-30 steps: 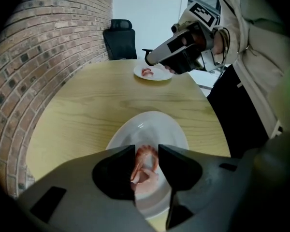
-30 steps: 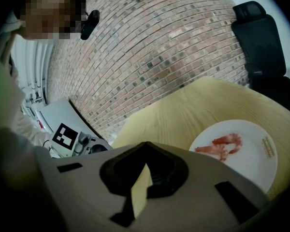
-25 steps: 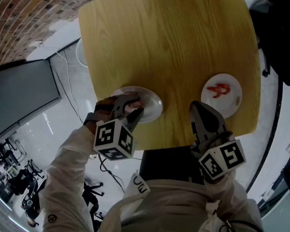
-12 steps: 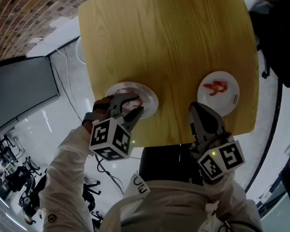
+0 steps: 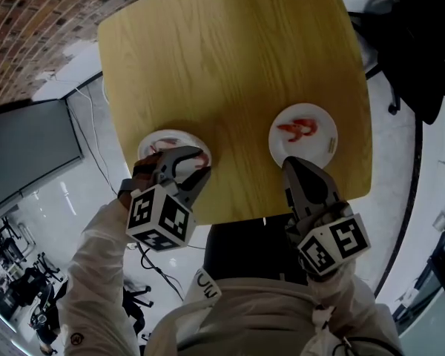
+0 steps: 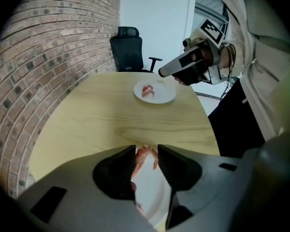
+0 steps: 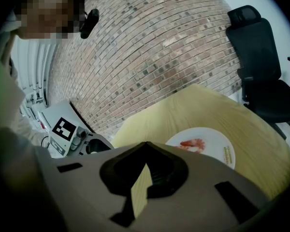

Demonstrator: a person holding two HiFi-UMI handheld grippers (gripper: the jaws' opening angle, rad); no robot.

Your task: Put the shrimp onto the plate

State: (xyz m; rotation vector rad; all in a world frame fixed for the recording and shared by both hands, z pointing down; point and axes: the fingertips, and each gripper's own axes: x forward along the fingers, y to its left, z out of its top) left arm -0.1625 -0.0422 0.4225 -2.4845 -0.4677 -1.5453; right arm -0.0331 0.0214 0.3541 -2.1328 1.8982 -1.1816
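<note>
- The left gripper [image 6: 146,151], pitched steeply down above a round white plate [image 5: 152,141], clamps an orange-pink shrimp [image 6: 146,156].
- The right gripper [image 7: 145,144], tilted gently downward near the yellow wooden table [image 5: 230,65] edge, has its jaws together, empty.

Your table [image 5: 230,73] is pale yellow wood with darker streaked grain. The left plate [image 5: 154,138] and right plate [image 5: 285,148] are both white; the right one has small yellowish print near its rim. The shrimp [image 6: 144,157] in your left gripper [image 6: 146,150] is orange-pink, and the other shrimp [image 5: 299,128] is redder. Both the left and right gripper [image 7: 146,146] are grey with black ribbed pads. Each cube [image 5: 157,217] shows black-and-white square markers. The wall [image 7: 150,47] is red-brown brick with pale mortar, the chair [image 7: 256,57] is black, and your sleeves [image 5: 96,273] are cream.
</note>
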